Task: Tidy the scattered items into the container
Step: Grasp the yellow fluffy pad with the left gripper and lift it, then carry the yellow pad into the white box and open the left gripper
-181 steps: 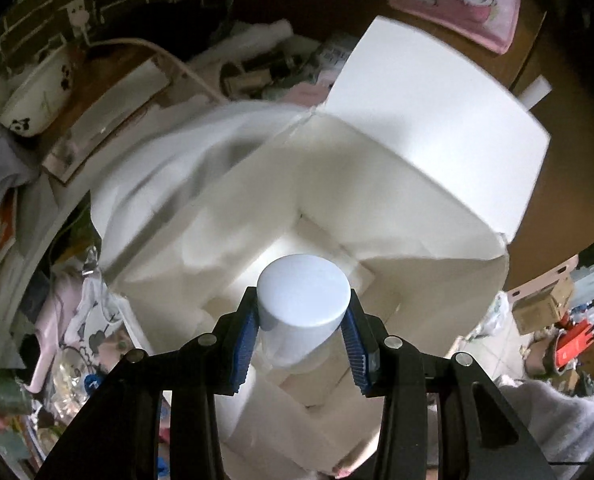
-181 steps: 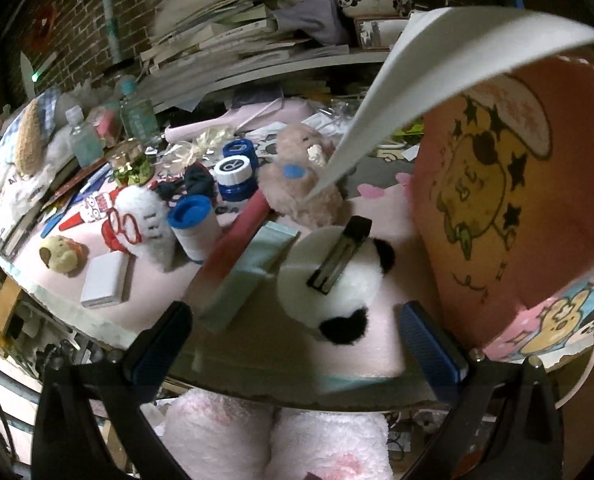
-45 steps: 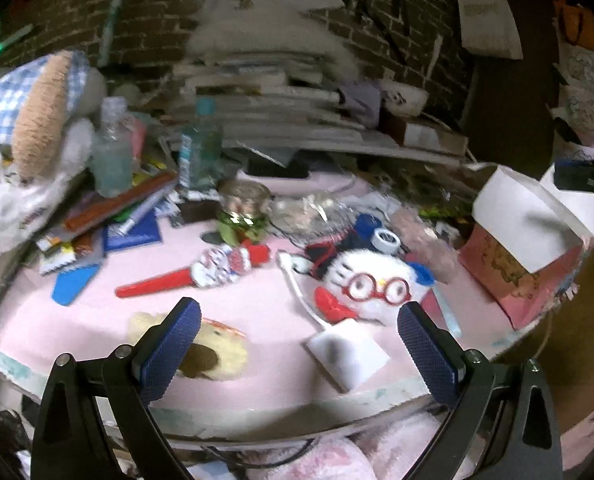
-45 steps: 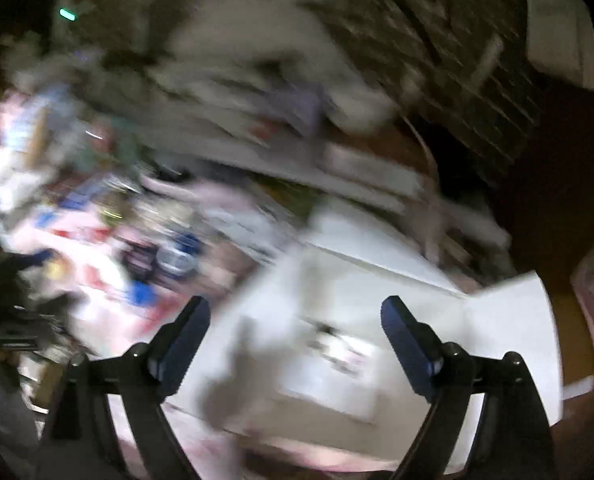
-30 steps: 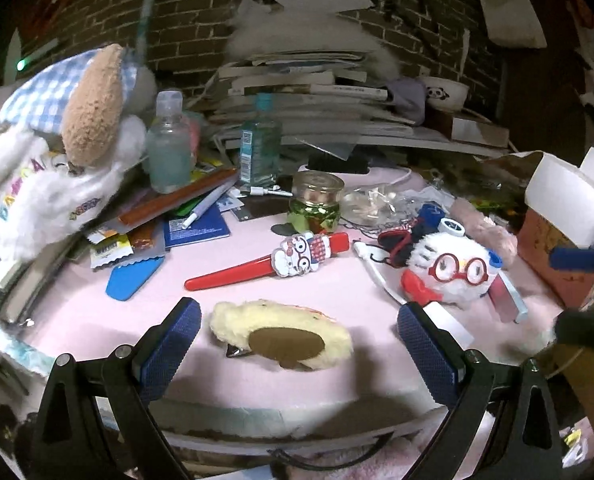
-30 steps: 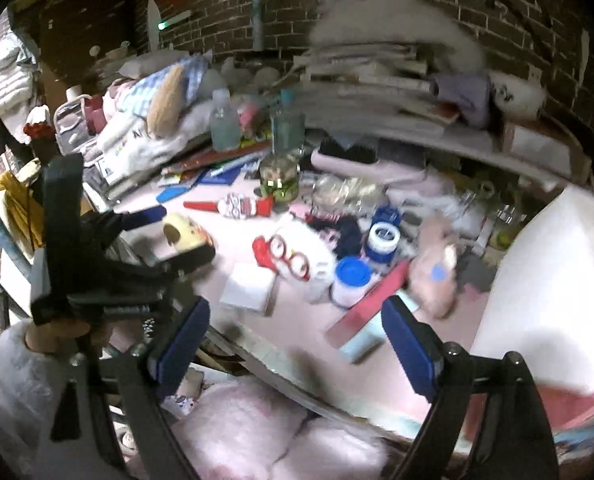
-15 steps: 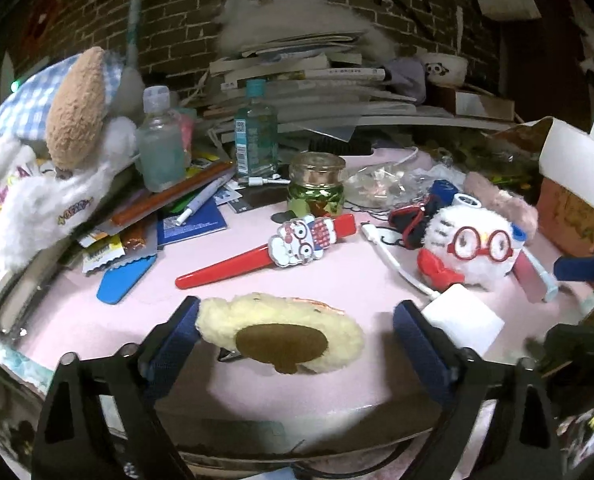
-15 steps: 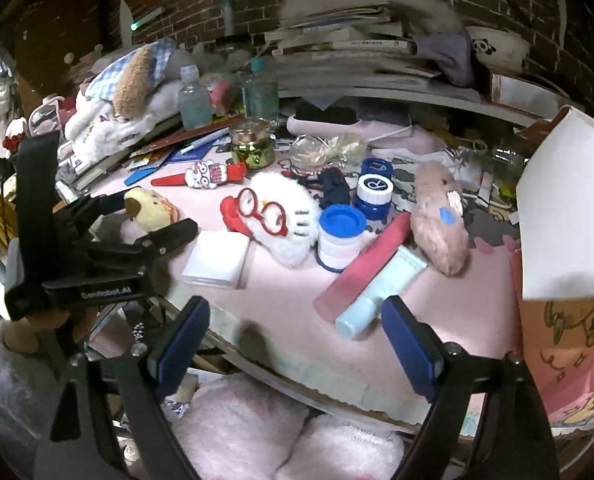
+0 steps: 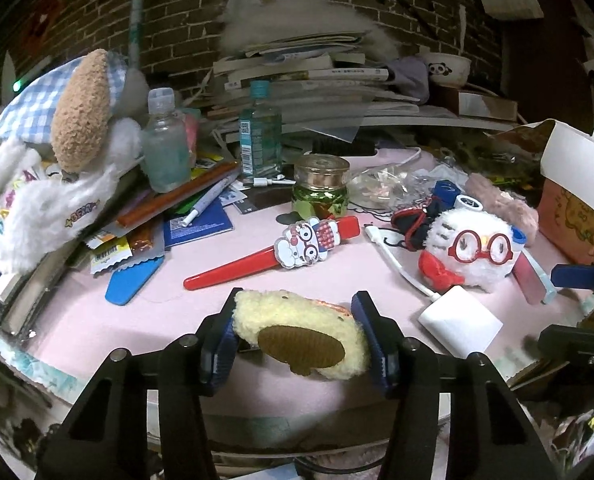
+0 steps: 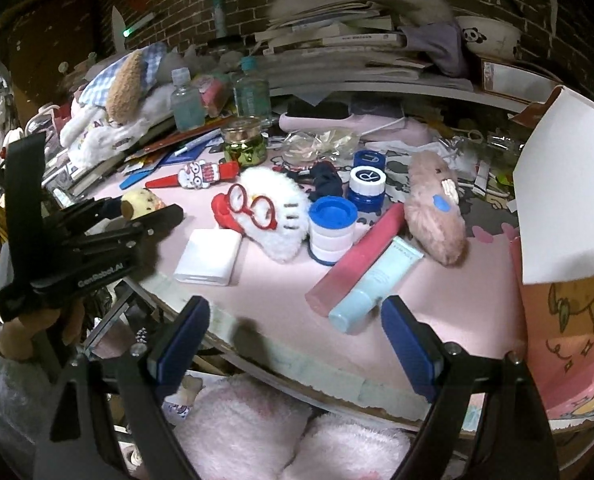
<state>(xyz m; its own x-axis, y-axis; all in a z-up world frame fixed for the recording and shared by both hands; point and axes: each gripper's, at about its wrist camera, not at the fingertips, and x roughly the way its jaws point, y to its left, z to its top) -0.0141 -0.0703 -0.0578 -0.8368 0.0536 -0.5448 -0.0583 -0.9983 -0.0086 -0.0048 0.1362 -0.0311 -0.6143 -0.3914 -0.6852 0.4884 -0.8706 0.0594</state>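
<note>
A yellow plush toy (image 9: 297,332) with a brown patch lies near the front of the pink table (image 9: 349,276). My left gripper (image 9: 297,340) has it between its jaws, which are closing, and both blue pads touch its ends. From the right wrist view the left gripper (image 10: 137,212) is at the left with the yellow plush toy (image 10: 139,204) in it. My right gripper (image 10: 293,332) hangs open and empty over the table's front edge, just short of a light blue tube (image 10: 377,284) and a pink tube (image 10: 357,256). The pink cartoon box (image 10: 565,280) with white flaps stands at the right.
A white plush with red glasses (image 10: 273,216), a white adapter (image 10: 211,256), a blue-capped jar (image 10: 333,224), a brown-pink plush (image 10: 433,208) and a red character clip (image 9: 273,256) lie scattered. Bottles, a gold-lidded jar (image 9: 321,188) and stacked books crowd the back. A person's fluffy pink legs (image 10: 297,436) are below the edge.
The left jaws have drawn in from wide open until the pads meet the yellow plush. The right gripper has sunk a little toward the table's front edge and stays open.
</note>
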